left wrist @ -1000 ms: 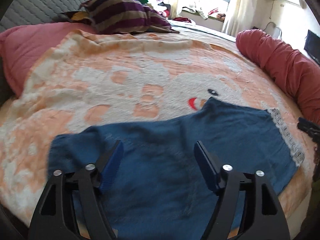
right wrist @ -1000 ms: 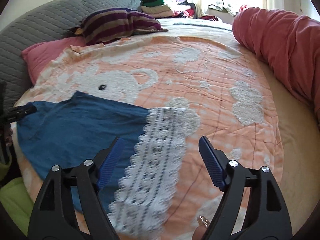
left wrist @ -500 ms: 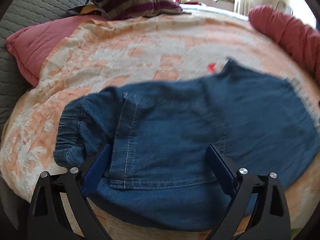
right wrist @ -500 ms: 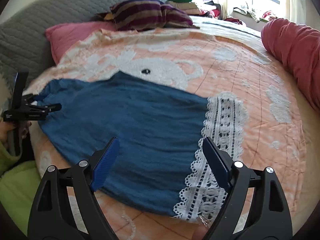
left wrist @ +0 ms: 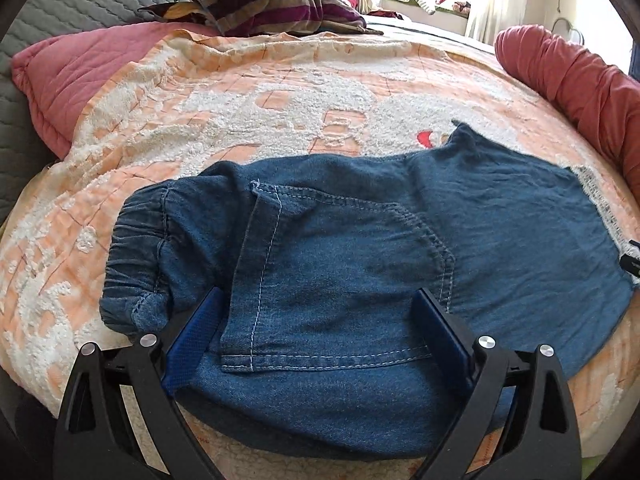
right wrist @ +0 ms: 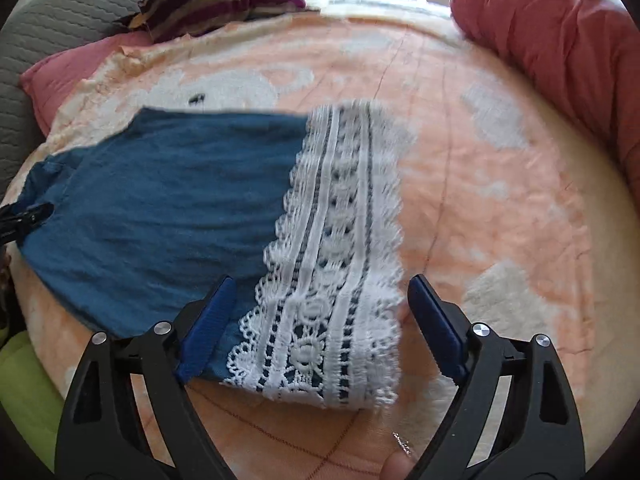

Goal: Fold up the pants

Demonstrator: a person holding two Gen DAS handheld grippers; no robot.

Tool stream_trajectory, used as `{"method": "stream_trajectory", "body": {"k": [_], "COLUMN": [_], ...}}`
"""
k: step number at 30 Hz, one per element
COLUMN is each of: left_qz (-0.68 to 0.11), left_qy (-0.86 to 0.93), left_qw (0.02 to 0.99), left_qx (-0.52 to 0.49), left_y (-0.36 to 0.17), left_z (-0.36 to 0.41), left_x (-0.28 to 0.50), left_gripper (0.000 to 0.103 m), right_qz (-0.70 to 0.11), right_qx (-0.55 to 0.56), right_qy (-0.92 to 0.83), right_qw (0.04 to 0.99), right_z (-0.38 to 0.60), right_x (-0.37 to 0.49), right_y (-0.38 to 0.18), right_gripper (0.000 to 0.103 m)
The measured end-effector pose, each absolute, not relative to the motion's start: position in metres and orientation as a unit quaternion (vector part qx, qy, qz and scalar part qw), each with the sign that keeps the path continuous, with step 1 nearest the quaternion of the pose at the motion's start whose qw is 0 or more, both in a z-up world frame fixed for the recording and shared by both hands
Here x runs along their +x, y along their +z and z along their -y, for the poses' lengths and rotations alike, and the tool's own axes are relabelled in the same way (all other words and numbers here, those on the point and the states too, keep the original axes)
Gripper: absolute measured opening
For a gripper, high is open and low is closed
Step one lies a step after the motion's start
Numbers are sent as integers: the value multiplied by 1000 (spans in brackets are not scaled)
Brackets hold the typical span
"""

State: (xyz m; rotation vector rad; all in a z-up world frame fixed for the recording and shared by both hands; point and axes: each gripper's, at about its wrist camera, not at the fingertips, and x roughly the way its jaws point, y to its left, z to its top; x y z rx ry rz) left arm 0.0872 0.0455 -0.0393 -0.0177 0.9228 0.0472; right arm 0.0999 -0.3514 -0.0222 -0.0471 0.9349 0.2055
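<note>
The denim pants lie flat on the peach blanket of the bed. My left gripper is spread wide over the back-pocket end, nothing clamped. My right gripper is opening, jaws straddling the white lace hem, blue pads clear of a grip; the left pad lies against the denim edge.

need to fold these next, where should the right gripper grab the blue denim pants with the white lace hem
Probably the white lace hem of the blue denim pants, at its near corner. The pants lie flat across the orange and white blanket, and that corner sits between the jaws of the right gripper, which are opening and not touching it. Come down from the near edge and pinch both layers.
</note>
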Motion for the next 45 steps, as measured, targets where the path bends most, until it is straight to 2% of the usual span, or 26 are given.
{"method": "stream_trajectory", "body": {"k": [6, 13, 20, 25, 27, 33, 45], "left_qz": [-417, -391, -417, -466, -487, -477, -430], "left_qy": [25, 0, -19, -7, -7, -12, -27], "left_qw": [908, 920, 908, 884, 873, 878, 902], "left_qx": [-11, -3, 7, 24, 31, 26, 13], "left_y": [-8, 18, -2, -34, -48, -45, -7], "left_z": [-37, -15, -1, -3, -4, -8, 4], "left_x": [74, 63, 69, 79, 82, 79, 68], "left_gripper": [94, 98, 98, 98, 98, 98, 98], "right_qz": [-396, -383, -410, -481, -477, -456, -405], "right_qx": [-31, -45, -57, -60, -46, -20, 4], "right_qy": [139, 198, 233, 185, 192, 199, 157], "right_qw": [907, 901, 880, 855, 856, 867, 901], "right_z": [333, 292, 262, 265, 269, 273, 312], "right_x": [84, 79, 73, 84, 84, 81, 78], "right_y": [12, 21, -3, -39, -44, -28, 6], "right_gripper": [85, 88, 89, 89, 89, 90, 91]}}
